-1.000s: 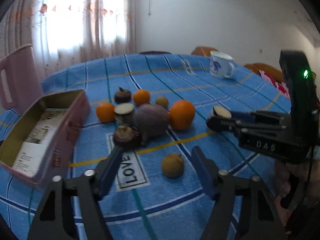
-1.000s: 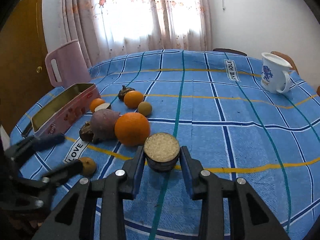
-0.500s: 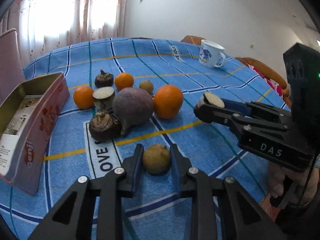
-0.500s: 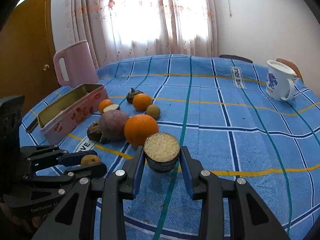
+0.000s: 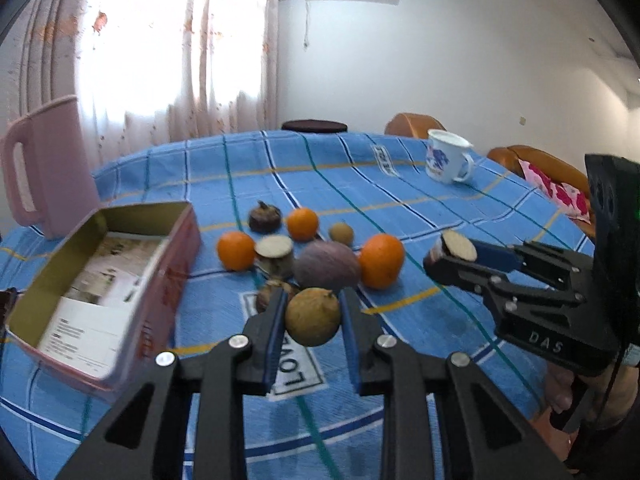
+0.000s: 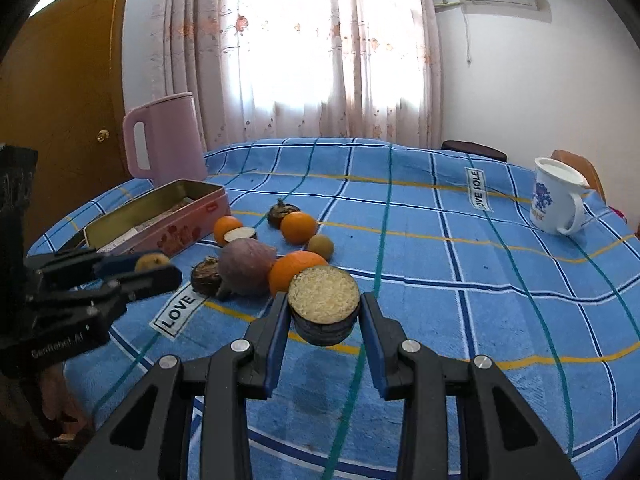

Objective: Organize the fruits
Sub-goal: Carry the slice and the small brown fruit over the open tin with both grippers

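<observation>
My left gripper (image 5: 313, 308) is shut on a small round brown fruit (image 5: 313, 317) and holds it just above the blue checked cloth; in the right wrist view the same gripper (image 6: 156, 266) shows at the left with the brown fruit (image 6: 150, 261) between its pads. My right gripper (image 6: 324, 308) is shut on a dark halved fruit (image 6: 324, 300) with its pale cut face up, also off the cloth. Behind both lies a cluster: three oranges (image 5: 382, 260), a purple fruit (image 5: 326, 266), another halved fruit (image 5: 274, 250) and several dark and brown ones.
An open pink tin box (image 5: 182, 240) with a paper inside lies left of the cluster. A pink jug (image 5: 48, 168) stands behind it. A white mug (image 5: 446, 162) sits far right on the table. A hand shows under the right gripper. Chairs ring the far edge.
The left gripper closed on the small brown fruit that lay on the cloth, then lifted it off. The right gripper kept hold of the halved fruit and barely moved.
</observation>
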The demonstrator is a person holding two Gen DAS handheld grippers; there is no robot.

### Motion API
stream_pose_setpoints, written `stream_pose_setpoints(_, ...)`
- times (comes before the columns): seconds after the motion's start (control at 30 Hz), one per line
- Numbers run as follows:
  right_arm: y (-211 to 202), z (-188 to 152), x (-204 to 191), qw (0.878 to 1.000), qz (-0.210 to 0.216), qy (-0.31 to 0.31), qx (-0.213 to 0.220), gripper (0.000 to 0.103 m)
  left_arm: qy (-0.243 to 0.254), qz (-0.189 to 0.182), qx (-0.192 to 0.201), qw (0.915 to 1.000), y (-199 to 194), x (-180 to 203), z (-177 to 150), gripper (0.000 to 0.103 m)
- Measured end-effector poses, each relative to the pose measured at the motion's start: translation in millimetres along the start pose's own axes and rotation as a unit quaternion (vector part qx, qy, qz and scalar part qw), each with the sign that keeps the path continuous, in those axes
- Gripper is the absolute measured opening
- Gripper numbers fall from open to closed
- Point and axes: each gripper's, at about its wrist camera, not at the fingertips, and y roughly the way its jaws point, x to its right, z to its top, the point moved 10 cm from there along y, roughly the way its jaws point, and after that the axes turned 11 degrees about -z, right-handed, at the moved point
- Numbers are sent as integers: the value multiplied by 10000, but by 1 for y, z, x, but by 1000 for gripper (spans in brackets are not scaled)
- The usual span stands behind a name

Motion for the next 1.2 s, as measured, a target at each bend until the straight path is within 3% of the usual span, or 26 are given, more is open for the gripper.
stream_pose_setpoints(0.5,3,29,-35,9990,322,-295,73,37,-197,410,234,9987,-19,-41,10,28)
stream_pose_setpoints(1.2,20,89,-117,9902,981,-971,189,37,-453,1034,335,9930,-39,-118,25,28)
